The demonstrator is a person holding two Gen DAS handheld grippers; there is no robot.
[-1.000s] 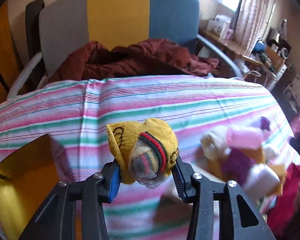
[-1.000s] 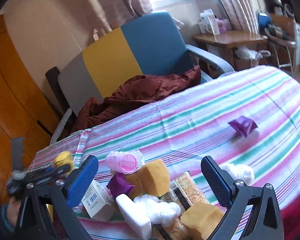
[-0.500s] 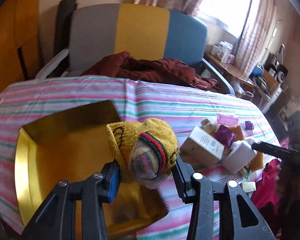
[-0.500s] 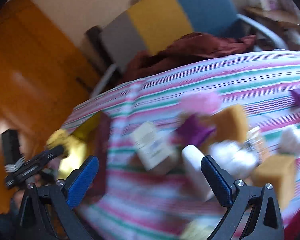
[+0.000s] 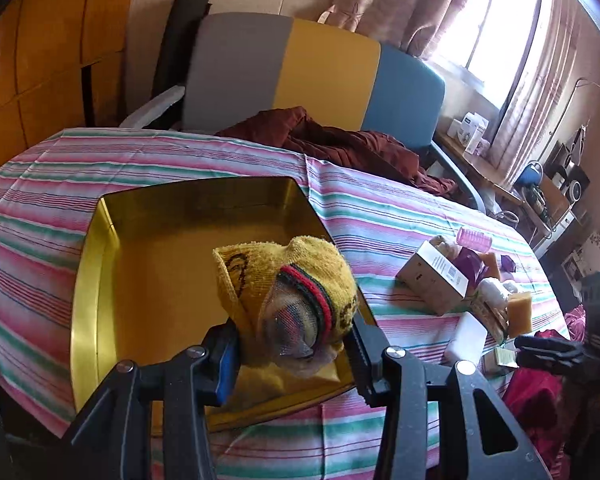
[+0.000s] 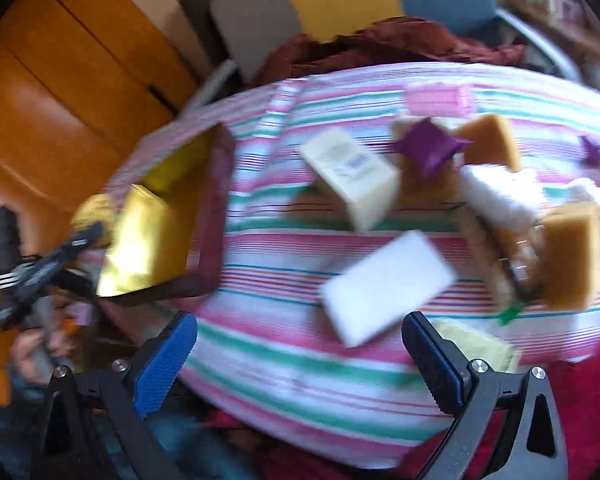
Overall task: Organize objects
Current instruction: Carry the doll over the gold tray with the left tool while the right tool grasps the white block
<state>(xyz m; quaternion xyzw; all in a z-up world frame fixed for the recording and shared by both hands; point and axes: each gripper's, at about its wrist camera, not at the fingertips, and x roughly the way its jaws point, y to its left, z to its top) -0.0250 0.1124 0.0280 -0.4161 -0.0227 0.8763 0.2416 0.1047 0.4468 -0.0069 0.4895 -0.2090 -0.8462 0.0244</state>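
Note:
My left gripper [image 5: 292,352] is shut on a rolled yellow sock [image 5: 288,280] with a red and black band, held above the near right part of a gold tray [image 5: 96,280] on the striped tablecloth. In the blurred right wrist view my right gripper [image 6: 300,352] stands open and holds nothing, above the table's near edge. Just beyond it lies a white block [image 6: 384,284]. Further off sit a cardboard box [image 6: 352,176], a purple wrapper [image 6: 428,148], tan sponges [image 6: 572,252] and a pink roller [image 6: 436,98]. The gold tray [image 6: 140,240] shows at the left there, with the left gripper and sock [image 6: 92,216] beside it.
A grey, yellow and blue chair [image 5: 312,68] with a maroon cloth [image 5: 340,140] stands behind the table. A wooden cabinet [image 5: 40,60] fills the left. The pile with the cardboard box [image 5: 436,280] and white block [image 5: 466,340] lies right of the tray. The right gripper [image 5: 556,352] shows at the far right.
My left gripper has carried the sock leftward until it hangs over the gold tray. The right gripper swung left and tilted down toward the pile, bringing the white block close to its fingers.

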